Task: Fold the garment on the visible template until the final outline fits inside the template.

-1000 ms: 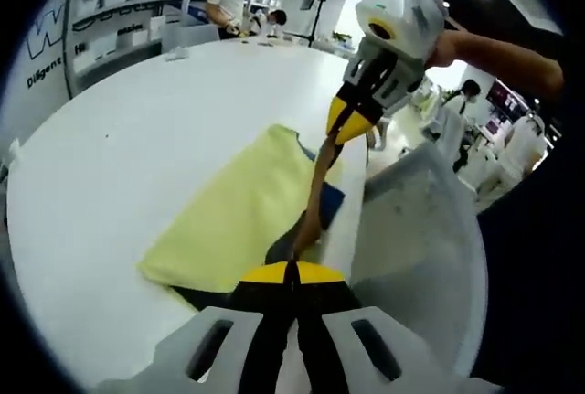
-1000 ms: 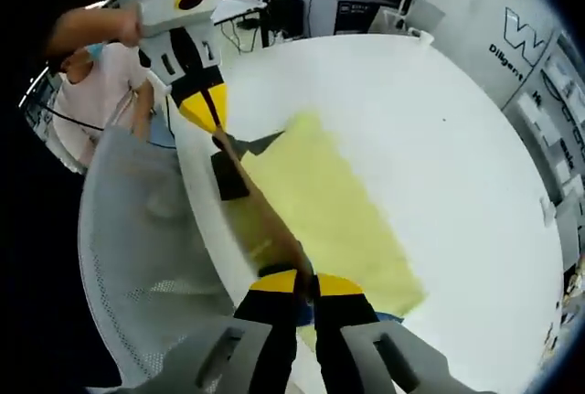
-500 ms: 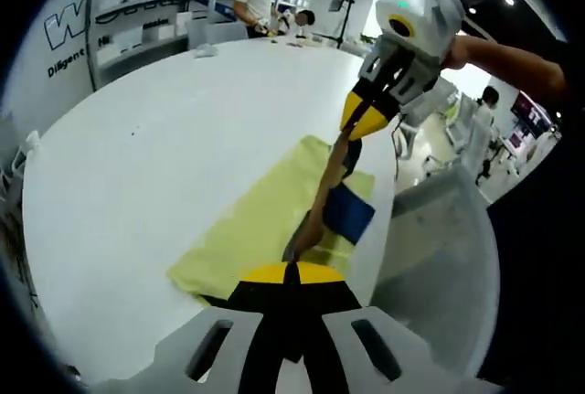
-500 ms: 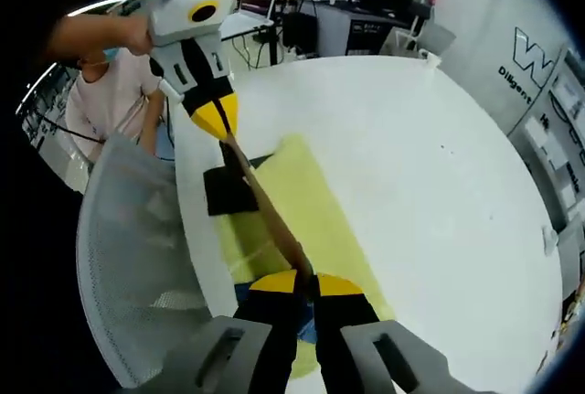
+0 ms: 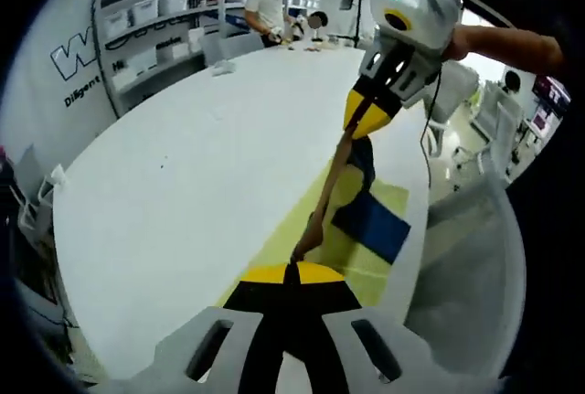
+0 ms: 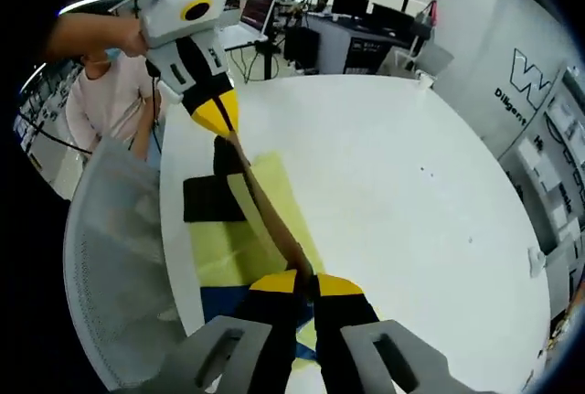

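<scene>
A yellow garment (image 5: 322, 220) is stretched taut between both grippers, and I see its held edge as a thin tan strip (image 6: 267, 213). My left gripper (image 5: 291, 271) is shut on one end; it enters the right gripper view from the upper left (image 6: 219, 122). My right gripper (image 6: 306, 277) is shut on the other end and comes into the left gripper view from above (image 5: 367, 120). Below the strip, yellow cloth (image 6: 233, 250) spreads on the white table (image 6: 402, 175), beside a dark rectangular template patch (image 6: 210, 200) that looks blue in the left gripper view (image 5: 373, 227).
A grey mesh chair (image 6: 114, 266) stands against the table's near edge (image 5: 462, 266). The person holding the grippers, in a pink top (image 6: 102, 101), is behind it. Shelves with bins (image 5: 146, 19) and other people (image 5: 272, 1) are beyond the far side of the table.
Both grippers have risen with the garment's edge held between them. Less yellow cloth lies on the table, and more of the dark template patch shows.
</scene>
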The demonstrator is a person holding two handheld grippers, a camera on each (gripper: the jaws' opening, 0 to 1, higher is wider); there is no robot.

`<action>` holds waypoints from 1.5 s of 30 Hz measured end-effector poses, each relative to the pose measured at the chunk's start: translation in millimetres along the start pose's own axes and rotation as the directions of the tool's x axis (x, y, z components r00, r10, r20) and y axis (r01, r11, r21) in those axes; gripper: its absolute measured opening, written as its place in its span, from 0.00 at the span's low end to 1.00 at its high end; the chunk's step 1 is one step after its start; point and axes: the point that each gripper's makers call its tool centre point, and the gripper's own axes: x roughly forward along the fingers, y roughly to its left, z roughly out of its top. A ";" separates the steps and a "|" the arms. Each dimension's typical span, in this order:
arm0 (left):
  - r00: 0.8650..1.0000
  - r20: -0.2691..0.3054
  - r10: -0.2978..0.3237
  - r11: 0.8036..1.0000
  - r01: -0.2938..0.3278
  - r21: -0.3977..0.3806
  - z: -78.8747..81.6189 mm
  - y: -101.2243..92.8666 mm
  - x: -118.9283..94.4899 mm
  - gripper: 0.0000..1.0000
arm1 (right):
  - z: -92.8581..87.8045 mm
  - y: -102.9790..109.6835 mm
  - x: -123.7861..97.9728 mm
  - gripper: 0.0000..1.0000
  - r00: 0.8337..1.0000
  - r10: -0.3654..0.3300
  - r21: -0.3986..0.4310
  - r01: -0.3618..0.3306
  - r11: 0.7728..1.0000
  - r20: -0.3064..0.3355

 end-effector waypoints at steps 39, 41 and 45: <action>0.966 0.167 0.197 0.980 -0.199 -0.004 62.2 88.0 15.5 0.00 | 30.7 -77.3 -2.4 0.00 0.937 -0.330 0.145 0.313 0.939 0.117; 0.964 0.166 0.208 0.976 -0.215 0.028 65.2 93.2 17.0 0.00 | 32.8 -82.8 -2.1 0.00 0.936 -0.329 0.159 0.309 0.938 0.123; 0.963 0.159 0.218 0.972 -0.228 0.051 69.8 101.1 21.3 0.00 | 37.0 -93.1 1.1 0.00 0.935 -0.333 0.150 0.314 0.938 0.123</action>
